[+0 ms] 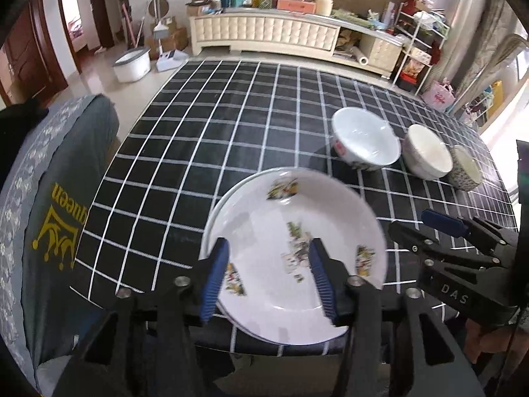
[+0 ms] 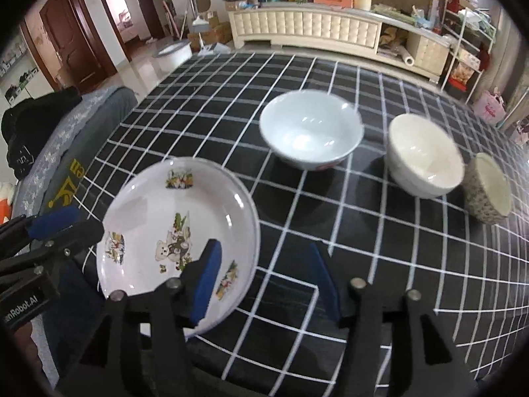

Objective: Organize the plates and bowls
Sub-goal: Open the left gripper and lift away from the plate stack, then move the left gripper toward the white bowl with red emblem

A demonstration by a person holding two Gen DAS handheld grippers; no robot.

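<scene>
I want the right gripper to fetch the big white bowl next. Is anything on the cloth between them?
Nothing visible. Past the open right gripper only bare checked tablecloth leads to the large white bowl. The plate lies off to its left side.

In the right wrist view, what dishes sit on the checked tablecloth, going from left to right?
Picture plate → large white bowl → cream bowl → small patterned bowl.
</scene>
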